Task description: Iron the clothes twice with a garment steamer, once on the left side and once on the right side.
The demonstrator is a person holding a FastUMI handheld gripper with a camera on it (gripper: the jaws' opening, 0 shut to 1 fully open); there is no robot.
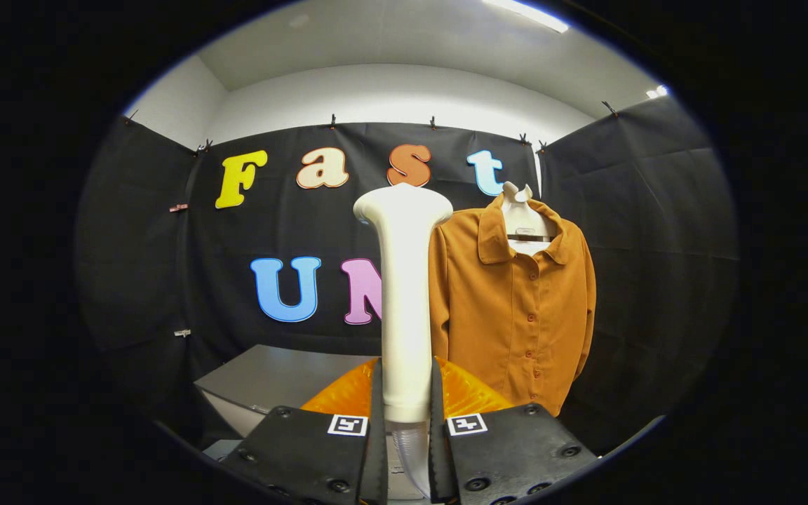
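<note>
So the hand-held gripper (pixel 405 414) is clamping both fingers on the handle of the white garment steamer (pixel 404 294), which is standing upright between them. The brown button-up shirt (pixel 513 308) is hanging on a white hanger (pixel 520 210) just beyond and to the right, against the black wall. An orange thing (pixel 463 396) is peeking out behind the fingers, with a grey table (pixel 271 375) sitting off left.

Shirt's (pixel 516 308) left edge behind steamer (pixel 404 294)
</note>
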